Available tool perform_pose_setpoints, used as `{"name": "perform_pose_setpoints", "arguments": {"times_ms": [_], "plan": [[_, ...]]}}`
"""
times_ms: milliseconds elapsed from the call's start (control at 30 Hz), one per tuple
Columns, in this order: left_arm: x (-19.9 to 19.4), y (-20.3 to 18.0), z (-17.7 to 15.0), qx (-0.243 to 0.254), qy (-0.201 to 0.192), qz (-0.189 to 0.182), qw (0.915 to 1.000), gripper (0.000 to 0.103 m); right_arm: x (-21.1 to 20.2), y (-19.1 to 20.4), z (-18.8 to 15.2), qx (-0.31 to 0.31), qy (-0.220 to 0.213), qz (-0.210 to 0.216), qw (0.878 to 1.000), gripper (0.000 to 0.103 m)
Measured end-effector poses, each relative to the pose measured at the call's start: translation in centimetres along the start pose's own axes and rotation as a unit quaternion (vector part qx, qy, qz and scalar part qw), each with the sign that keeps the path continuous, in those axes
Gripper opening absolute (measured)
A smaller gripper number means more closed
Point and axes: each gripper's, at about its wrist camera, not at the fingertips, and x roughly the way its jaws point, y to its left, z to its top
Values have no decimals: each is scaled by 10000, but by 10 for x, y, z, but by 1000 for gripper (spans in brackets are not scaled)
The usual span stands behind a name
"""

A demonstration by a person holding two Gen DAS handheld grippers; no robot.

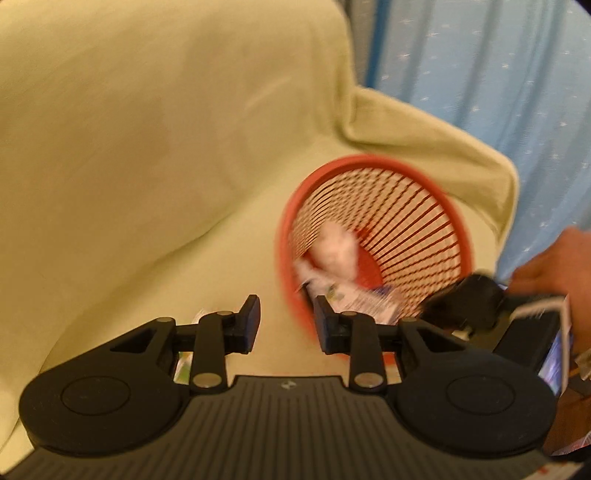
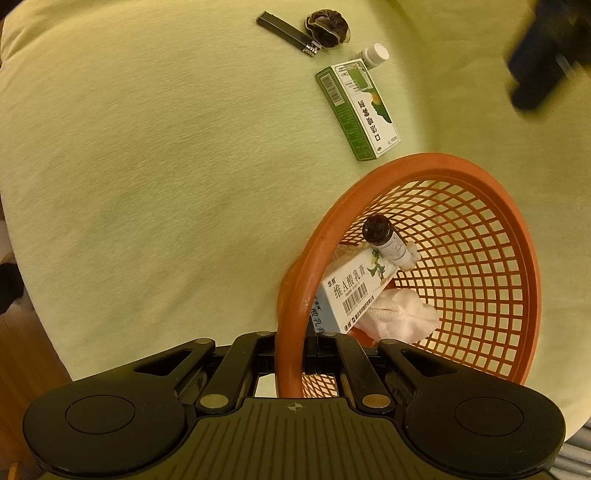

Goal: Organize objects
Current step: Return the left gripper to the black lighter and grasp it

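An orange mesh basket [image 1: 373,162] [image 2: 424,162] lies on a yellow-green cover. My right gripper [image 2: 291,343] is shut on the near rim of it. Inside lie a white medicine box [image 2: 351,291], a dark vial [image 2: 384,236] and a white cloth [image 2: 402,314]. My left gripper [image 1: 286,325] hovers just left of the basket, open, with nothing between its fingers. Beyond the basket, on the cover, lie a green box [image 2: 356,110], a white-capped bottle [image 2: 375,55], a flat black stick [image 2: 288,33] and a dark scrunchie [image 2: 327,27].
A person's hand [image 1: 554,262] holds the right gripper at the basket's right side. A blue curtain [image 1: 480,74] hangs behind the covered backrest [image 1: 147,129]. Wooden floor [image 2: 22,332] shows past the cover's left edge.
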Motion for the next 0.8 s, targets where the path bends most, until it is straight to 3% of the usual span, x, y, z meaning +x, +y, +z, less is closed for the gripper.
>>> {"name": "perform_pose_setpoints", "arguments": {"times_ms": [267,567,800], "plan": [[-7,33,-50,-397,391,608,9966,31,-1,1,0,-42,17,-3,10000,0],[-9,55,-99,-852,701,927,9896,35,-1,2,1,-31,53,10,10000,0],[0,65,-126,-931,885,1081,9858,38,-1,2,1,-8,60,9,10000,0]]}}
